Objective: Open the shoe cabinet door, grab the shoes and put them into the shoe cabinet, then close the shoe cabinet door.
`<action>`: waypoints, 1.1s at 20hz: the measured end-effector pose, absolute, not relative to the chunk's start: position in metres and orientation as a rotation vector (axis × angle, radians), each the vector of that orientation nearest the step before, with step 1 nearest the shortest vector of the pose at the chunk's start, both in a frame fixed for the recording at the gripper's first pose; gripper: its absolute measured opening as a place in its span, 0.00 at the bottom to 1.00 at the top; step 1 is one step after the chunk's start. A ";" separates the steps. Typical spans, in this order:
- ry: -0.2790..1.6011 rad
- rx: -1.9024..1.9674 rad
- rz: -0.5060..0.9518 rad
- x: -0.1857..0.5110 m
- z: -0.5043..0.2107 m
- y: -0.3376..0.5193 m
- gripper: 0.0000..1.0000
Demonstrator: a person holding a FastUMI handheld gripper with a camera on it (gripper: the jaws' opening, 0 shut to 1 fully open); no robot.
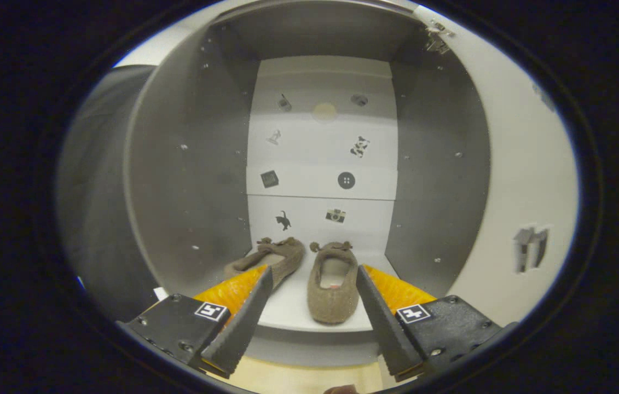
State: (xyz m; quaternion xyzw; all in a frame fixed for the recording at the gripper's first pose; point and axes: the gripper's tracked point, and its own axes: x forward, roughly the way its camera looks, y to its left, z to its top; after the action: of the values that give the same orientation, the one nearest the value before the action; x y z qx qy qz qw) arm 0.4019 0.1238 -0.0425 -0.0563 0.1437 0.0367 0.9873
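Resting inside cabinet: shoes | fingers apart, empty | left shoe partly hidden

The left slipper is partly hidden behind a finger of the gripper, whose fingers stand spread. Small stickers on the cabinet's back panel are too small to identify fully. The open door is cut off at the edge.

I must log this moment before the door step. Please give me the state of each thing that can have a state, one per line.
shoe cabinet door: open, swung to the side.
left shoe: inside the cabinet on its bottom shelf, lying at an angle.
right shoe: on the same shelf, upright, between the tongs' fingers but not touched.
tongs: open, empty.
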 end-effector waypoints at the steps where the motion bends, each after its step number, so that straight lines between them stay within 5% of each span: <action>1: 0.296 -0.099 0.059 0.383 -0.038 0.125 0.99; 5: 0.335 -0.203 -0.003 0.310 -0.022 0.117 1.00; 22: 0.171 0.010 0.148 0.077 0.072 0.037 0.99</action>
State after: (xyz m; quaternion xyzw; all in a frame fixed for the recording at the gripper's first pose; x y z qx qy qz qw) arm 0.0773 0.0370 0.0724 0.0049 0.0852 0.0739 0.9936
